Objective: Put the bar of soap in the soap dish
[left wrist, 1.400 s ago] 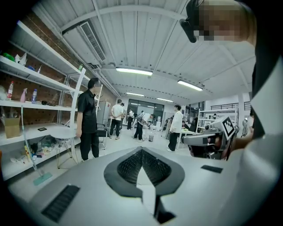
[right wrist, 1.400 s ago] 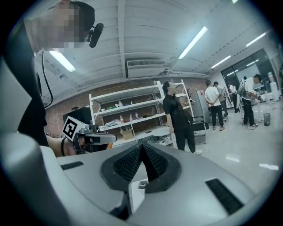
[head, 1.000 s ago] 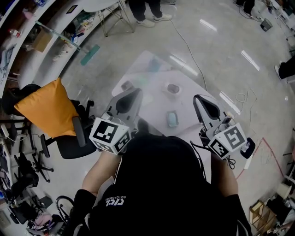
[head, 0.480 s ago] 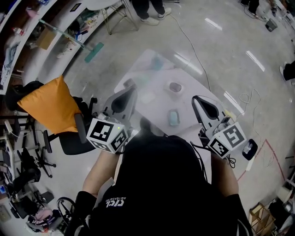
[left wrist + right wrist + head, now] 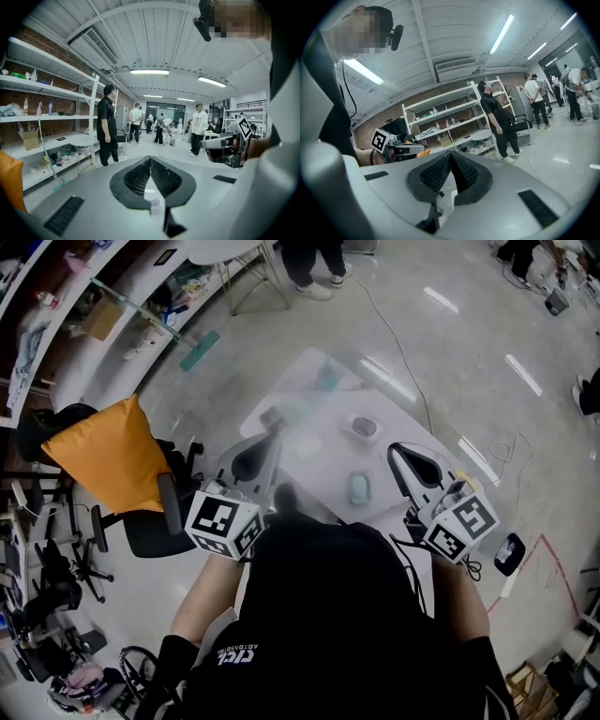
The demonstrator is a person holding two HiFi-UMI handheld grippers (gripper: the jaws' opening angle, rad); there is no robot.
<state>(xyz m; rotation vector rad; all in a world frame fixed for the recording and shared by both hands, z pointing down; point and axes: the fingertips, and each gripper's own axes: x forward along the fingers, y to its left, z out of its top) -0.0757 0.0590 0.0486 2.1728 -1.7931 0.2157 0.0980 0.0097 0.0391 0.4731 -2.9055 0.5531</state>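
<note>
A pale teal bar of soap (image 5: 358, 487) lies near the front edge of the white table (image 5: 323, 465), between my two grippers. Beyond it stands a small oval soap dish (image 5: 364, 427). My left gripper (image 5: 274, 439) hovers over the table's left edge, shut and empty, its jaws meeting at the tip (image 5: 150, 159). My right gripper (image 5: 394, 448) hangs at the right of the soap, also shut with nothing in it (image 5: 450, 153). Both point nearly level, so neither gripper view shows the table top. Each gripper view shows the other gripper off to one side.
On the table also lie a small dark box (image 5: 273, 417), a white pad (image 5: 307, 444) and a teal item (image 5: 326, 378) at the far corner. A black chair with an orange cushion (image 5: 94, 451) stands left. People stand by the shelves beyond.
The left gripper has drawn a little back and down toward the person. The head view has shifted, so the table sits lower in the picture. The right gripper has stayed put.
</note>
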